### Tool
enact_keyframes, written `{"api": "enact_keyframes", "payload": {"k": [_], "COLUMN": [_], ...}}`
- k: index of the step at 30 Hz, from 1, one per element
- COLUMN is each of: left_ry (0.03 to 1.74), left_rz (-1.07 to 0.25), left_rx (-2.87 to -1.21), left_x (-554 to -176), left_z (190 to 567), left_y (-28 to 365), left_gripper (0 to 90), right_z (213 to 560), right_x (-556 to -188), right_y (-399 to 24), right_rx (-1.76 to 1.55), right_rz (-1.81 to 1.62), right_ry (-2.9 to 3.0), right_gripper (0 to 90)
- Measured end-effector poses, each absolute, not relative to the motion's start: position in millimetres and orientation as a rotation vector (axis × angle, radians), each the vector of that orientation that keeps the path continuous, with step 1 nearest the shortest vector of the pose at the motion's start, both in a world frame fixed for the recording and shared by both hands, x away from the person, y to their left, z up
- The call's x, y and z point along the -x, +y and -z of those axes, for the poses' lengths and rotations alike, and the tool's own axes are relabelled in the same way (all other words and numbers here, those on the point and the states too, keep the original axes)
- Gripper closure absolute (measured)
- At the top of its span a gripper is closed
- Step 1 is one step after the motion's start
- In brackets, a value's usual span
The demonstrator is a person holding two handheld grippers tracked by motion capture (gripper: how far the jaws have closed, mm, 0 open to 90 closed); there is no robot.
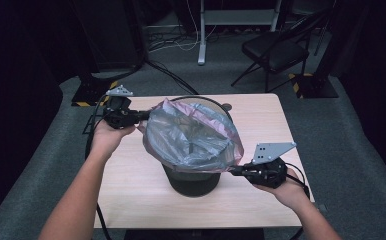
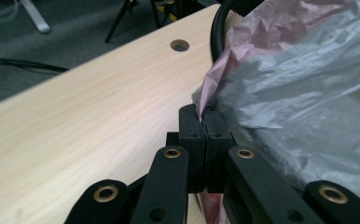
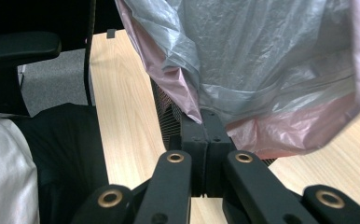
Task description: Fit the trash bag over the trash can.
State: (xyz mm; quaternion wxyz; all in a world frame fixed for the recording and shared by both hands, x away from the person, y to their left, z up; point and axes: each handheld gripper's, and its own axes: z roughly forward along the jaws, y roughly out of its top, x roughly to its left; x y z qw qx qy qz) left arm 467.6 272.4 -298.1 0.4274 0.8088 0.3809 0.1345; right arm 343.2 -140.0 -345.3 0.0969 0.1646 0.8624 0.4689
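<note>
A bin (image 1: pixel 191 181) stands mid-table (image 1: pixel 131 175), a bag (image 1: pixel 191 135) in it, a chair (image 1: pixel 276 50) behind.

Bright lit table (image 1: pixel 131 170), dark vignetted surroundings, soft overall focus.

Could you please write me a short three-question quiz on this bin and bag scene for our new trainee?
1. True or false: the left tool is shut on the rim of the bag.
2. Where does the bin stand: A on the floor, B on the table, C on the chair?
3. What does the right tool grip?

Key: 1 true. 2 B. 3 the bag's pink rim, opposite the left tool.
</note>
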Motion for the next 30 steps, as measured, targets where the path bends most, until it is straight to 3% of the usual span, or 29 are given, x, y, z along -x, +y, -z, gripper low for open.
{"api": "enact_keyframes", "payload": {"k": [17, 21, 23, 30], "left_ry": [1.007, 1.041, 1.047, 1.018], "left_rz": [-0.351, -0.400, -0.453, -0.488], "left_rx": [-2.024, -2.030, -2.017, -1.988], "left_x": [-463.5, -458.9, -452.4, -425.5], "left_z": [316.3, 310.3, 301.6, 267.2], "left_y": [282.3, 285.5, 291.7, 311.3], "left_gripper": [87.4, 72.3, 64.1, 50.2], "right_z": [349.8, 346.4, 341.7, 319.6], "right_x": [-351.3, -350.6, -347.4, -334.6], "right_y": [-136.8, -137.8, -143.2, -158.2], "right_rx": [-0.528, -0.538, -0.532, -0.536], "right_rz": [-1.232, -1.230, -1.295, -1.432], "right_ry": [2.548, 2.555, 2.549, 2.484], "right_gripper": [89.8, 88.8, 82.5, 70.3]}}
